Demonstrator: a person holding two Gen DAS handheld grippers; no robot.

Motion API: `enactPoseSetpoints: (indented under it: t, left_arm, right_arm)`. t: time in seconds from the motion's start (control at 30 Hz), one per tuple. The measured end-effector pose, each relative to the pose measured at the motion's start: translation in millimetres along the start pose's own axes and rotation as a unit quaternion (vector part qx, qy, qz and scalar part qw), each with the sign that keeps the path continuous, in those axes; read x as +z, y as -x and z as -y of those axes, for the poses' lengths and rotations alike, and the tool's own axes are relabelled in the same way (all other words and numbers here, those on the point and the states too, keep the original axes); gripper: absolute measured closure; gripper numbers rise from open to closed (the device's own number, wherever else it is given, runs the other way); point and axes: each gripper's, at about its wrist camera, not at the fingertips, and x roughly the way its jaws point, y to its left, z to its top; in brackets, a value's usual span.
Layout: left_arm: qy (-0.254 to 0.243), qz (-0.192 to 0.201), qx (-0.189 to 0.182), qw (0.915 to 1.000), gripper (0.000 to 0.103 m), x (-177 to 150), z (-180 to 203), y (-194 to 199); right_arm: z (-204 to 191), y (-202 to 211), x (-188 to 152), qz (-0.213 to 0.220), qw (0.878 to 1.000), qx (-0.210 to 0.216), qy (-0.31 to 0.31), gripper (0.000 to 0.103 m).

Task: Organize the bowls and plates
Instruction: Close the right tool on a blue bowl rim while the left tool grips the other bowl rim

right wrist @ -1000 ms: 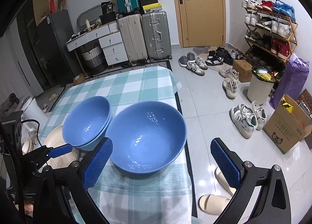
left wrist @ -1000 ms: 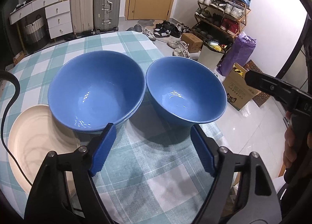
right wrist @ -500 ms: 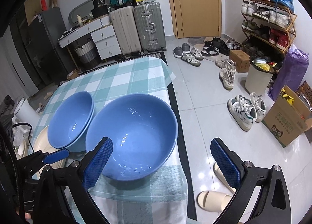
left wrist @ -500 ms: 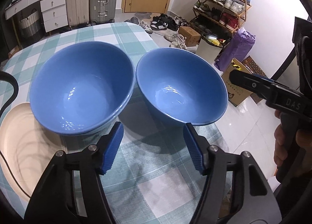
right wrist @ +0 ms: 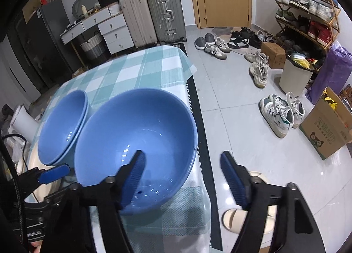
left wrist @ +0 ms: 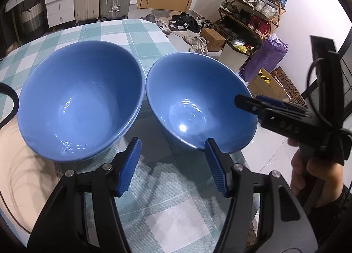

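Grippers first, both tilted steeply down toward the table's near edge. On the left, left gripper (left wrist: 172, 154) held low over the checked cloth (left wrist: 176, 220), aimed at the gap between the bowls; jaws about half apart, just been closing, with only cloth between them; right fingertip (left wrist: 209, 143) close against the near rim of the single bowl (left wrist: 191, 103), contact not clear. On the right, right gripper (right wrist: 182, 156) gripped by a hand (left wrist: 312, 176) at its handle, reaching in over the table's right edge; jaws just been narrowing to about half width, straddling the single bowl's right rim, one finger (right wrist: 136, 169) inside the bowl, the other outside above the floor, pads not seen pressing the wall.

Counted left to right: one cream plate (left wrist: 22, 176) at the table's left edge; two blue bowls nested as a stack (left wrist: 77, 103) at the plate's right side, upright, on it or just beside it, hard to say; one single blue bowl by the right edge, upright, just beside the stack. Three bowls in all, one plate, two grippers
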Motion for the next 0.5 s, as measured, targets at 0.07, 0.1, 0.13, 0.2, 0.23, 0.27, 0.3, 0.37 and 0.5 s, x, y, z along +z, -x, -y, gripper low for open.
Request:
enactPoseSetpoints:
  t: [0.07,0.1,0.13,0.2,0.23,0.27,0.3,0.37,0.5]
  left_arm:
    - [0.000,-0.001,-0.005,1.0000,0.046,0.4,0.4,-2.9]
    - [0.001,-0.003,-0.008,1.0000,0.046,2.6,-0.1,-5.7]
    - [0.001,-0.004,-0.010,0.9999,0.046,2.8,1.2,-6.6]
    - [0.005,-0.005,-0.012,0.9999,0.048,5.3,-0.2,-10.5]
    - [0.006,-0.006,-0.013,0.9999,0.050,5.6,-0.3,-11.8]
    - [0.009,-0.008,-0.015,0.9998,0.052,5.8,-1.1,-12.9]
    - [0.014,-0.011,-0.020,0.9996,0.054,8.1,-3.3,-16.6]
    - [0.016,-0.013,-0.025,0.9995,0.060,10.1,-4.2,-21.1]
    - [0.015,-0.017,-0.030,0.9993,0.074,9.2,-1.6,-26.4]
  right_arm:
    - [1.3,-5.4,1.0,-0.002,1.000,0.000,-0.003,0.044]
    - [2.0,-8.2,1.7,-0.003,1.000,-0.001,-0.005,0.047]
    - [2.6,-9.1,2.2,-0.004,1.000,-0.001,-0.005,0.053]
    - [2.4,-11.9,3.0,-0.004,1.000,-0.005,-0.004,0.059]
    - [2.0,-12.5,3.1,-0.004,1.000,-0.007,-0.003,0.063]
    - [1.8,-12.9,3.1,-0.004,1.000,-0.008,-0.003,0.066]
    - [1.3,-14.1,3.4,-0.005,1.000,-0.008,-0.002,0.070]
    - [0.5,-15.5,3.5,-0.005,1.000,-0.010,0.000,0.076]
    - [-1.8,-17.3,2.6,-0.004,1.000,-0.016,0.007,0.087]
